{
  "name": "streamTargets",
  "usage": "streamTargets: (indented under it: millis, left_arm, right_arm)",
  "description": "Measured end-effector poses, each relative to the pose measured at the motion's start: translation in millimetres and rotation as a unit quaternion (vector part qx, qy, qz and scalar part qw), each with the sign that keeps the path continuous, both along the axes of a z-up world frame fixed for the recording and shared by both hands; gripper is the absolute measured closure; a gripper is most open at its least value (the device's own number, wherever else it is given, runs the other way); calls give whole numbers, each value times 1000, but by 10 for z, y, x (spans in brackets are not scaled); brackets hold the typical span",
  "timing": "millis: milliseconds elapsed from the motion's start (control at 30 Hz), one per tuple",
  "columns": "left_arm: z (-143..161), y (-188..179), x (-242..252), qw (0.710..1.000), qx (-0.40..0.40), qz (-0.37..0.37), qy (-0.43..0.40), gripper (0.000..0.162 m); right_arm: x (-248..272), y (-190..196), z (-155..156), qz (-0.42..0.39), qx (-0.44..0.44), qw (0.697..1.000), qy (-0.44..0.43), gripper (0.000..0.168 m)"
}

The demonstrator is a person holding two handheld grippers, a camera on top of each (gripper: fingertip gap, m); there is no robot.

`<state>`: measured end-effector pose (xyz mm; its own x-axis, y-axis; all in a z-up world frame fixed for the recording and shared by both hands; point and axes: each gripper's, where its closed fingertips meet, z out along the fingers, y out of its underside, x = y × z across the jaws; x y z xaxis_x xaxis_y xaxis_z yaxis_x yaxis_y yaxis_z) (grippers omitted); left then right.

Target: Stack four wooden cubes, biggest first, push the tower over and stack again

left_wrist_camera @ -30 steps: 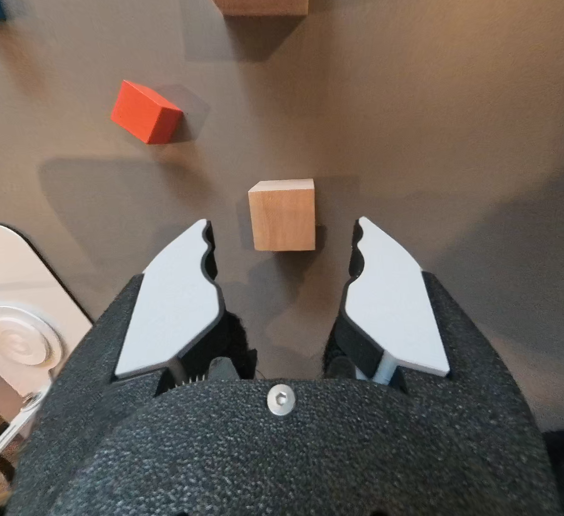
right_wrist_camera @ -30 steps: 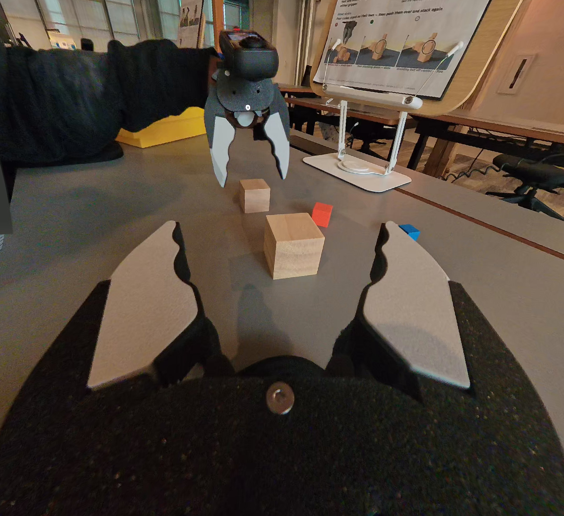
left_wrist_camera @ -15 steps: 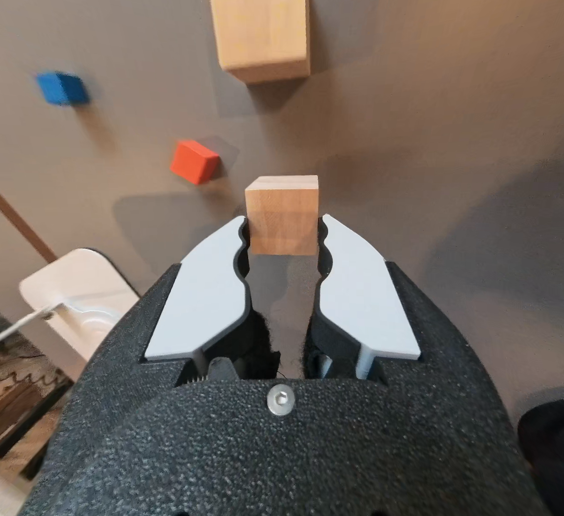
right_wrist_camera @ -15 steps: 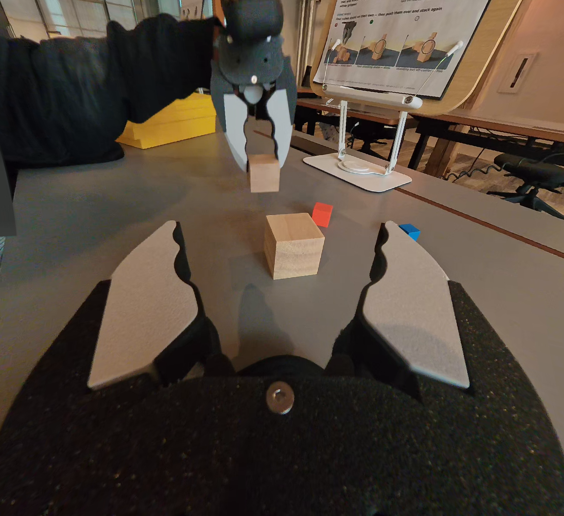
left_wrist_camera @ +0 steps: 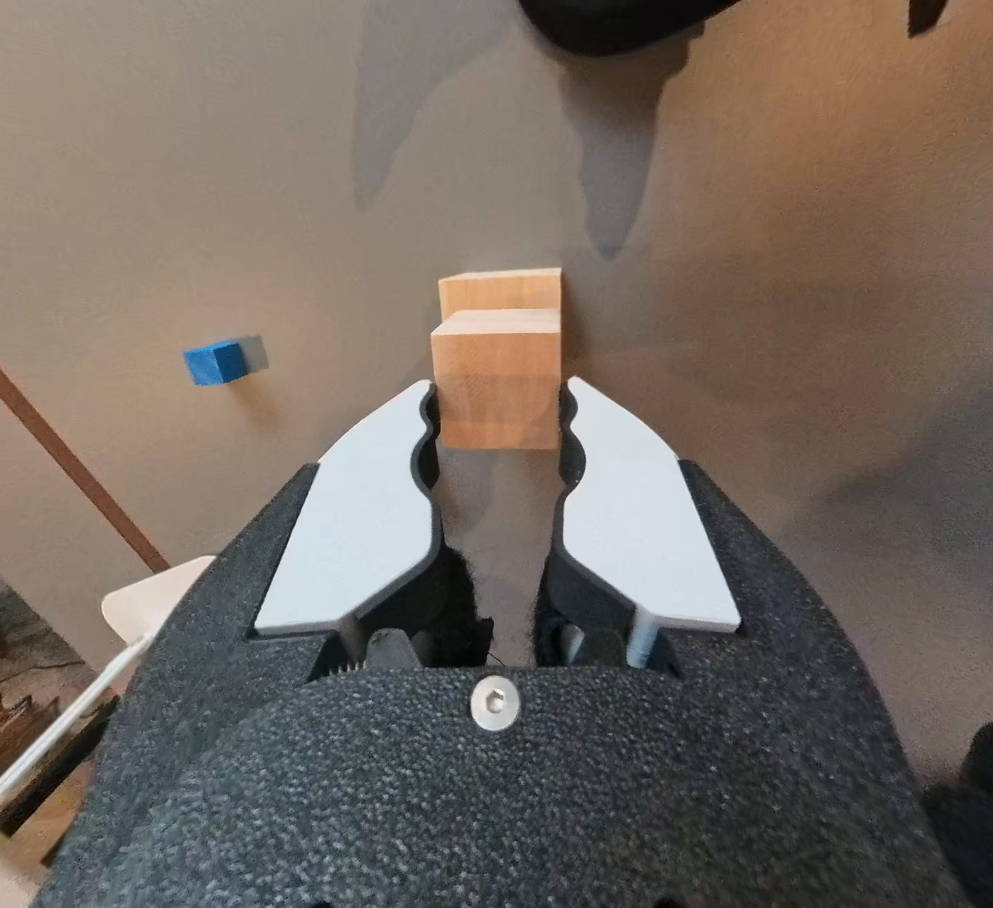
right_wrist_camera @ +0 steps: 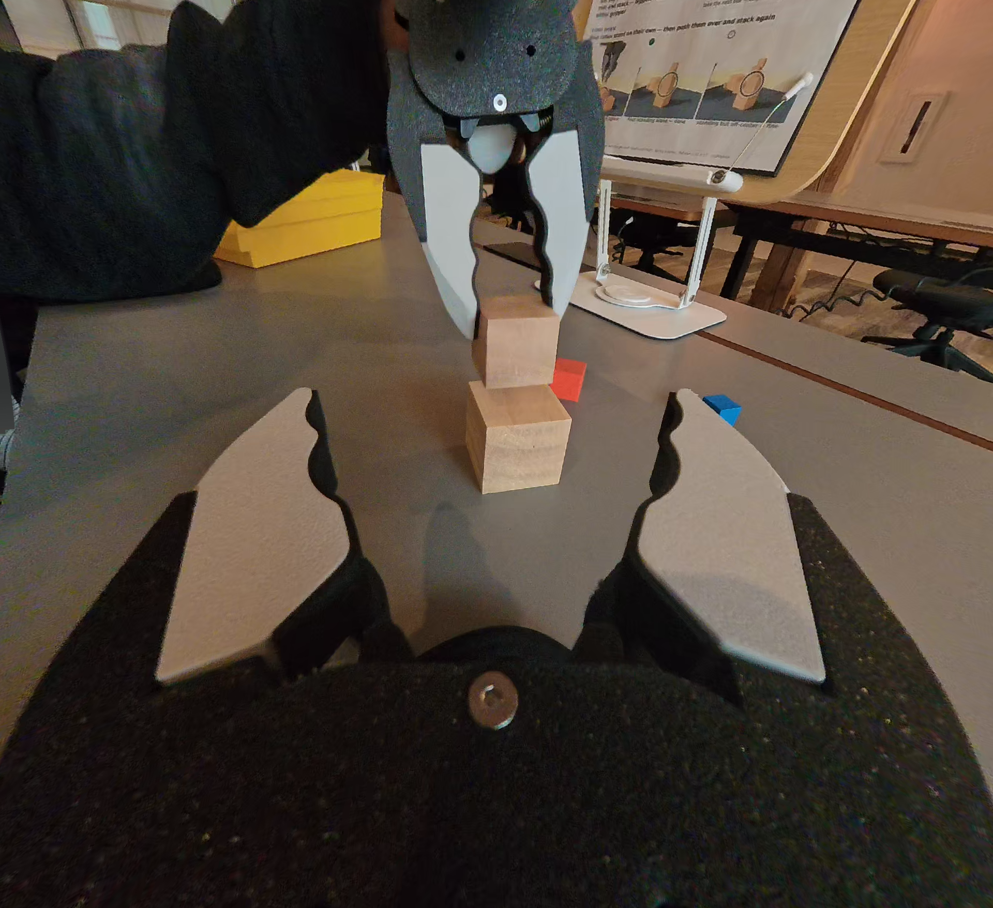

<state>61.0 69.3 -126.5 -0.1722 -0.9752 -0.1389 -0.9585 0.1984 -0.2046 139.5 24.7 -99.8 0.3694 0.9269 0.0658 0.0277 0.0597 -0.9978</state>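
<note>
My left gripper is shut on a medium wooden cube and holds it directly over the big wooden cube. In the right wrist view the left gripper points down, and the medium cube sits at the top face of the big cube; I cannot tell whether they touch. A small red cube lies just behind the big cube. A smaller blue cube lies to its right and also shows in the left wrist view. My right gripper is open and empty, low, in front of the big cube.
All this is on a grey table. A white document stand with a poster board is at the back right. A yellow box is at the back left. A black sleeve reaches in from the left.
My left gripper closed on the medium cube, lifted it off the table and carried it over the big cube, then lowered it to the top face. The right gripper stayed still and open.
</note>
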Motion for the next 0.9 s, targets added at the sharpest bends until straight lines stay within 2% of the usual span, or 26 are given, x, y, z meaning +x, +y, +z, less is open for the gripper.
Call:
streamTargets:
  millis: [833,900]
  left_arm:
    - [-159,46,81,1000,-7,0,17,120]
    - [-163,31,71,1000,-15,2,18,110]
  right_arm:
    - [-5,9,-1,0,-2,1000,1,54]
    - [-3,9,0,0,-2,1000,2,54]
